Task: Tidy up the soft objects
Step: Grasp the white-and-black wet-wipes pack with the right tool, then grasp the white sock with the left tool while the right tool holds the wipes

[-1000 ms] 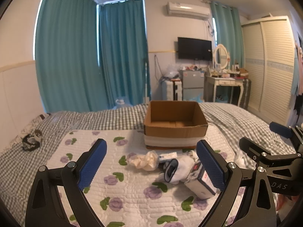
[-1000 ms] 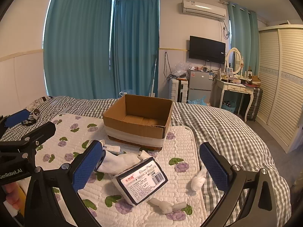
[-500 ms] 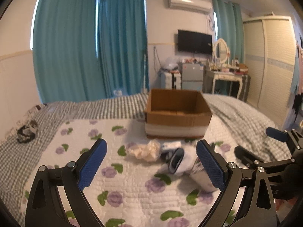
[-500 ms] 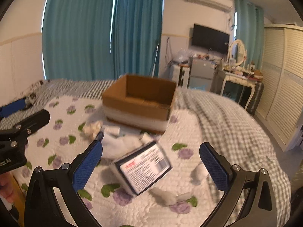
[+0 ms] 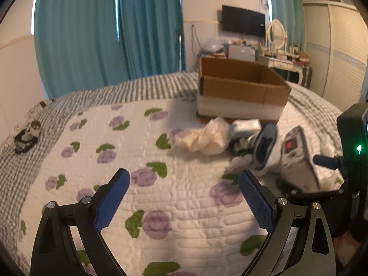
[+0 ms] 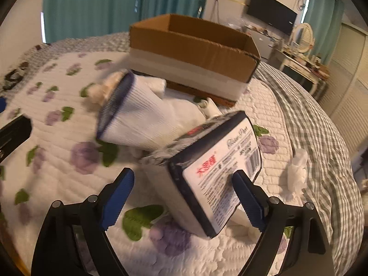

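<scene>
My right gripper (image 6: 182,192) sits low over the bed, and its blue fingers (image 6: 117,195) are spread wide with nothing held. Between them is the near end of a wrapped pack of tissue paper with a white label and dark edges (image 6: 220,168). The right finger looks like it is touching the label, but I cannot tell for sure. The pack lies tilted on the white quilt with purple flowers and green leaves (image 6: 76,151). Its long side runs away from me and a bit to the right.

Just behind the pack is a white ribbed sock with a dark blue cuff (image 6: 135,112). Its open cuff points to the left, and its body runs back under the pack. A crumpled cream cloth (image 6: 103,87) lies just past the cuff. Off to the right, a small white cloth (image 6: 297,172) sits near the edge of the quilt.

My left gripper (image 5: 184,197) hangs above bare quilt, its fingers also wide apart and holding nothing. It points at the same pile from the left side.

Farther back stands an open brown cardboard box with a white band around its bottom (image 6: 195,53), close behind the soft things. Behind it are green-blue curtains (image 5: 110,30).
</scene>
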